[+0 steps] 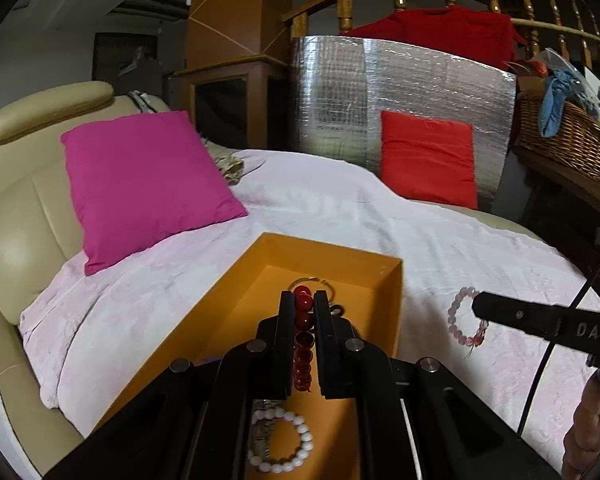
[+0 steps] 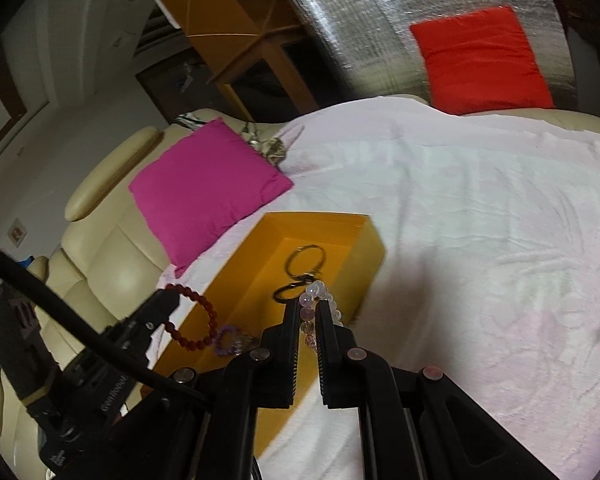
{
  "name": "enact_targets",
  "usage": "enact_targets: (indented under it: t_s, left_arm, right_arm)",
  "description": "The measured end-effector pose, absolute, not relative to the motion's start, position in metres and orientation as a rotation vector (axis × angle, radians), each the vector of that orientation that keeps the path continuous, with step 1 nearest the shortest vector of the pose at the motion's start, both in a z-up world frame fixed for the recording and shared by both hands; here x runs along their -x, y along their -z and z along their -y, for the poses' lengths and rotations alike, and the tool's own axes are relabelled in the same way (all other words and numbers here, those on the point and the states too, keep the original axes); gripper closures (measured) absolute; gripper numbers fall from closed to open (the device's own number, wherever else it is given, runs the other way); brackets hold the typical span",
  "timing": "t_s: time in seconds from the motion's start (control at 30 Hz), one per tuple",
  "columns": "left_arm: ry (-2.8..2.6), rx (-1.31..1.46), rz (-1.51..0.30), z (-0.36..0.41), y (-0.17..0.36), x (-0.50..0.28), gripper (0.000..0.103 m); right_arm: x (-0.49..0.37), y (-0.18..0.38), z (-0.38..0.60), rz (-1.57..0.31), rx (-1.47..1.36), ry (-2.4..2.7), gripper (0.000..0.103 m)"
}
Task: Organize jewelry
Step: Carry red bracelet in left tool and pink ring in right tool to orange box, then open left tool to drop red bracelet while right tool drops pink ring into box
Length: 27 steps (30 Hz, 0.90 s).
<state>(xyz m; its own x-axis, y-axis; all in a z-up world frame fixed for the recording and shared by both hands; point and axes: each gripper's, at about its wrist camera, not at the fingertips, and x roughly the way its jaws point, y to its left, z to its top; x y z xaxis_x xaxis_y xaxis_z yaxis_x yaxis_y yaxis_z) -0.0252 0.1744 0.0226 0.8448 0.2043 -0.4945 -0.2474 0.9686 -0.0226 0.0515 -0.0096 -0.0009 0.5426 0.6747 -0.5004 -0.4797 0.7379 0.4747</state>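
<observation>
2 bracelets are in hand at once. The left gripper has its jaws closed on a dark red round-bead bracelet above the open orange cardboard box, which sits on the pale pink blanket. The right gripper has its jaws pinched shut on a pale pink translucent bead bracelet near the box's right wall. A white pearl-like bead bracelet and thin metal ring already lie inside. Bring each strand well inside the walls, lower it, then let go.
</observation>
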Motion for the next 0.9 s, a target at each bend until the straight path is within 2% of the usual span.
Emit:
enact_targets:
  t_s: [0.6,0.9]
  left_arm:
    - [-0.489,0.151,-0.572,-0.239,-0.007,0.052,0.094]
    - [-0.537,0.140,-0.613,-0.243,0.003,0.050,0.094]
  right_arm:
    - [-0.037,-0.006,-0.048,-0.733,-0.270,-0.867,0.094]
    - [-0.041,0.003,-0.071,-0.746,-0.237,-0.891,0.094]
